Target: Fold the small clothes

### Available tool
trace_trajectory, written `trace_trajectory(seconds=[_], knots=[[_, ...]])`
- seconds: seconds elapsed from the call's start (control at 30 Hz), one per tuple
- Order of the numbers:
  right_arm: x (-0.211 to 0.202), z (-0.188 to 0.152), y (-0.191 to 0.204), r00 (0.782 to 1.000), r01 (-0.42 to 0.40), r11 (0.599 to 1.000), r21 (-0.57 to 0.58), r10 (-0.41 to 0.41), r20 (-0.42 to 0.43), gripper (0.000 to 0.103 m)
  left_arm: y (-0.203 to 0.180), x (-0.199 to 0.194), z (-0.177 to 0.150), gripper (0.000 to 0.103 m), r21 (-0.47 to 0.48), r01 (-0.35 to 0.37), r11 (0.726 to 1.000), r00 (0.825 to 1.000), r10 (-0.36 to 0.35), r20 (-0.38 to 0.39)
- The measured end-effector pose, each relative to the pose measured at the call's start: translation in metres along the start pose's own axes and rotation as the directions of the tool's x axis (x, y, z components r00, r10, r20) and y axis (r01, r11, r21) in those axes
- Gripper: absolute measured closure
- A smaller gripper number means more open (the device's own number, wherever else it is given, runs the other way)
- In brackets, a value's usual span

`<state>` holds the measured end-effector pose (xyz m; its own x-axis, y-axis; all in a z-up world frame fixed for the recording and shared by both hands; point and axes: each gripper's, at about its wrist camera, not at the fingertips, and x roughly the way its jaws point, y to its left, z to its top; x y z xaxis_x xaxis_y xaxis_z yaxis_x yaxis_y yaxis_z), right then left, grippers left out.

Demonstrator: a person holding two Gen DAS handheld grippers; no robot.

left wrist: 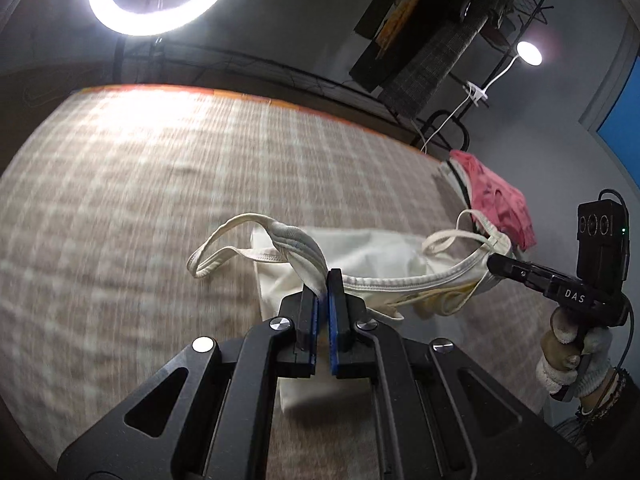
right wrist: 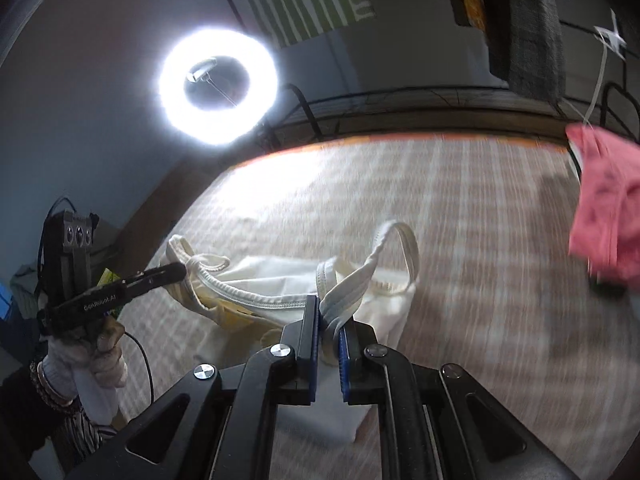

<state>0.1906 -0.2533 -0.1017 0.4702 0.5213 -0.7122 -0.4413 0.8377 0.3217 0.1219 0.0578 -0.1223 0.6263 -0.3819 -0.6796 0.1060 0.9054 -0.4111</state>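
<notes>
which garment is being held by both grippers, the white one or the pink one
The white top: left gripper and right gripper each pinch a strap. The pink garment lies untouched.

Between my two grippers the cream cotton garment (left wrist: 360, 264) spans the passage, the crumpled pink cloth (left wrist: 500, 200) blocks the far right corner of the checked beige woven surface (left wrist: 140, 184), whose left and far areas lie unobstructed.

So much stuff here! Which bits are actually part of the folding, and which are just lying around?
Part of the job:
- white garment, held up by its straps
- left gripper, shut on one strap
- right gripper, shut on the other
- pink garment, probably awaiting folding

Just around:
- ring light
- hanging clothes
- small lamp
</notes>
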Motion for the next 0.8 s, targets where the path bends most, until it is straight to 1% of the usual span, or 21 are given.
trace_trajectory(seconds=[0.1, 0.13, 0.17, 0.23, 0.27, 0.3, 0.37, 0.43, 0.53, 0.57, 0.6, 0.63, 0.67, 0.73, 0.77, 0.8], knots=[[0.002, -0.024, 0.001, 0.999, 0.023, 1.0, 0.01, -0.023, -0.022, 0.097, 0.0, 0.003, -0.021, 0.101, 0.007, -0.009, 1.0, 0.999, 0.009, -0.038], [0.003, -0.03, 0.002, 0.999, 0.019, 1.0, 0.009, -0.019, -0.034, 0.096, 0.0, 0.003, -0.029, 0.101, 0.016, -0.026, 1.0, 0.998, 0.027, -0.059], [0.003, -0.037, 0.003, 0.999, 0.015, 1.0, 0.004, -0.014, -0.052, 0.091, 0.0, 0.004, -0.034, 0.101, 0.023, -0.034, 0.999, 0.997, 0.036, -0.072], [0.0, -0.048, 0.006, 0.996, 0.047, 0.999, -0.013, -0.048, -0.074, 0.078, 0.001, 0.001, -0.044, 0.101, 0.04, -0.057, 0.998, 0.993, 0.06, -0.101], [-0.003, -0.055, 0.006, 0.995, 0.061, 0.998, -0.019, -0.063, -0.083, 0.068, 0.002, -0.003, -0.048, 0.097, 0.044, -0.066, 0.997, 0.992, 0.07, -0.108], [-0.006, -0.06, 0.005, 0.993, 0.074, 0.997, -0.023, -0.076, -0.088, 0.068, 0.002, -0.006, -0.05, 0.093, 0.045, -0.068, 0.997, 0.991, 0.073, -0.109], [-0.015, -0.068, 0.003, 0.99, 0.103, 0.994, -0.03, -0.106, -0.091, 0.068, 0.002, -0.019, -0.057, 0.093, 0.052, -0.06, 0.997, 0.991, 0.066, -0.116], [-0.03, -0.07, 0.001, 0.99, 0.124, 0.992, -0.025, -0.125, -0.065, 0.068, -0.005, -0.032, -0.062, 0.093, 0.07, -0.034, 0.997, 0.992, 0.043, -0.118], [-0.052, -0.064, 0.005, 0.991, 0.137, 0.99, -0.016, -0.137, 0.009, 0.069, -0.017, -0.052, -0.057, 0.093, 0.097, 0.0, 0.995, 0.996, 0.009, -0.085], [-0.058, -0.058, 0.009, 0.991, 0.129, 0.991, -0.021, -0.128, 0.039, 0.069, -0.022, -0.059, -0.052, 0.093, 0.108, 0.002, 0.994, 0.998, 0.005, -0.061], [-0.06, -0.052, 0.012, 0.992, 0.118, 0.992, -0.032, -0.116, 0.05, 0.069, -0.025, -0.061, -0.047, 0.093, 0.12, 0.003, 0.993, 0.999, 0.002, -0.046], [-0.059, -0.044, 0.016, 0.993, 0.107, 0.993, -0.049, -0.104, 0.051, 0.07, -0.032, -0.059, -0.037, 0.093, 0.142, 0.001, 0.99, 0.999, 0.004, -0.037], [-0.054, -0.035, 0.023, 0.994, 0.103, 0.992, -0.07, -0.1, 0.048, 0.07, -0.038, -0.055, -0.027, 0.093, 0.169, -0.016, 0.986, 0.999, 0.021, -0.03], [-0.038, -0.019, 0.029, 0.997, 0.08, 0.993, -0.086, -0.078, 0.026, 0.07, -0.042, -0.041, -0.006, 0.093, 0.175, -0.031, 0.984, 0.999, 0.036, -0.022], [-0.026, -0.01, 0.032, 0.999, 0.05, 0.995, -0.084, -0.05, 0.002, 0.072, -0.043, -0.03, 0.005, 0.093, 0.168, -0.028, 0.985, 0.999, 0.035, -0.037], [-0.014, -0.002, 0.034, 0.999, 0.036, 0.996, -0.076, -0.038, -0.02, 0.072, -0.042, -0.02, 0.012, 0.093, 0.161, -0.024, 0.987, 0.998, 0.033, -0.055]])
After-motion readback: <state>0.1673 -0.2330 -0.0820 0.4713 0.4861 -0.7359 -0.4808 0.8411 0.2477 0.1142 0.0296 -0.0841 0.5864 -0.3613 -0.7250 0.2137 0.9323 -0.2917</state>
